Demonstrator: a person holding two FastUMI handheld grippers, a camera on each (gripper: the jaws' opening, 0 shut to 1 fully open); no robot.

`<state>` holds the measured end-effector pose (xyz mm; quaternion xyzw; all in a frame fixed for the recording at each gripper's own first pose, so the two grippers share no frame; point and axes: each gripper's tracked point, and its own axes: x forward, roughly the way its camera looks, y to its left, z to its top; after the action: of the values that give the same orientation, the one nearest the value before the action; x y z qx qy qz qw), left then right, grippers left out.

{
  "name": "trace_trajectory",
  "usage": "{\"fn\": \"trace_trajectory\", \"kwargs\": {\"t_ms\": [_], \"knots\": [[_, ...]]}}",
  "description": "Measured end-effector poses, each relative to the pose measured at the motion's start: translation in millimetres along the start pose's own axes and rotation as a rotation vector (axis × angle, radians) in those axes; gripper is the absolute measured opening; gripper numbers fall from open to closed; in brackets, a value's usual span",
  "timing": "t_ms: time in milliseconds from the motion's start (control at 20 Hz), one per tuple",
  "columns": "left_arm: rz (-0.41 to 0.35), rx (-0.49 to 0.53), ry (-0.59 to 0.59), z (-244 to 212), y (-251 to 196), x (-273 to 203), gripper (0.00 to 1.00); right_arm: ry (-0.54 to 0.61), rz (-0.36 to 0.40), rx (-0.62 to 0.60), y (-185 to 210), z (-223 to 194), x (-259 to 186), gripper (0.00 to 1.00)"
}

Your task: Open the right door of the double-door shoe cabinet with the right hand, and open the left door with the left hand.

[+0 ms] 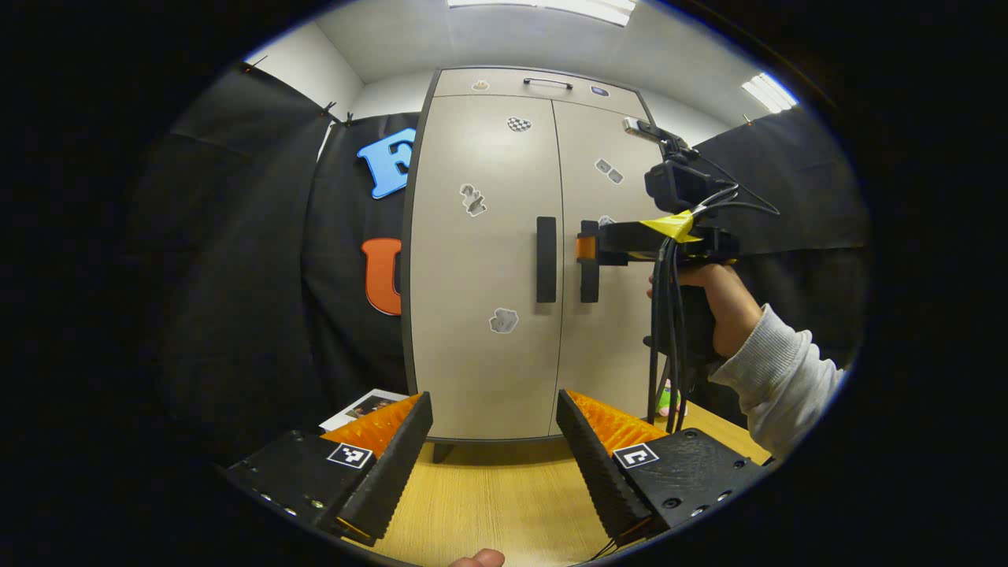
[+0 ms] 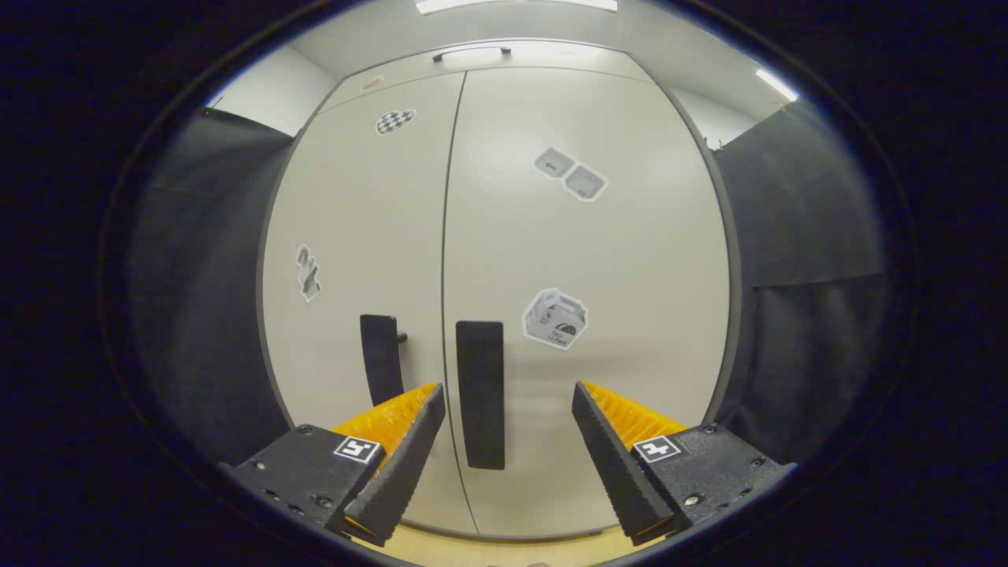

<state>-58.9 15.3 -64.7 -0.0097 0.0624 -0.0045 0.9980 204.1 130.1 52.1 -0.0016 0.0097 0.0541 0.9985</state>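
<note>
Beige and matte, the shoe cabinet [image 1: 488,260] stands upright in the middle of the left gripper view, on a pale wooden surface [image 1: 504,496], with both doors shut. The left door [image 1: 480,354] and the right door [image 1: 606,354] meet at a thin vertical seam, and a dark upright handle sits on each side of it: the left handle [image 1: 546,259] and the right handle [image 1: 588,272], just beside each other. Small stickers dot both doors, and a narrow top panel above them carries a slim bar handle [image 1: 547,82].

At the bottom of that view the left tool [image 1: 494,457] has its two fingers spread wide, with nothing between them, well apart from the cabinet. A printed sheet [image 1: 364,406] lies on the surface at lower left, beside the cabinet's foot.

At centre right of the left gripper view the right tool [image 1: 587,248] is held level by a hand [image 1: 720,303] in a light grey sleeve [image 1: 776,378], its tip at the right handle; whether it touches the handle, I cannot tell. Black cables [image 1: 669,339] hang from it.

In the right gripper view the cabinet looms close. The right tool's fingers [image 2: 402,465] stand wide apart at the bottom of the frame, and the right handle rises just left of centre between them, its lower end near the left finger, with neither finger pressing on it. The left handle stands farther to the left.
</note>
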Motion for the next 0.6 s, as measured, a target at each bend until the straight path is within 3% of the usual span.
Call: {"fn": "trace_trajectory", "kwargs": {"t_ms": [350, 600], "knots": [[0.038, -0.015, 0.008, -4, 25, -1, 0.95, 0.045, -0.056, 0.024, 0, -16, 30, 1.0], [0.047, -0.024, 0.009, -4, 32, 3, 0.95, 0.011, -0.088, 0.02, -4, -12, 31, 0.96]]}}
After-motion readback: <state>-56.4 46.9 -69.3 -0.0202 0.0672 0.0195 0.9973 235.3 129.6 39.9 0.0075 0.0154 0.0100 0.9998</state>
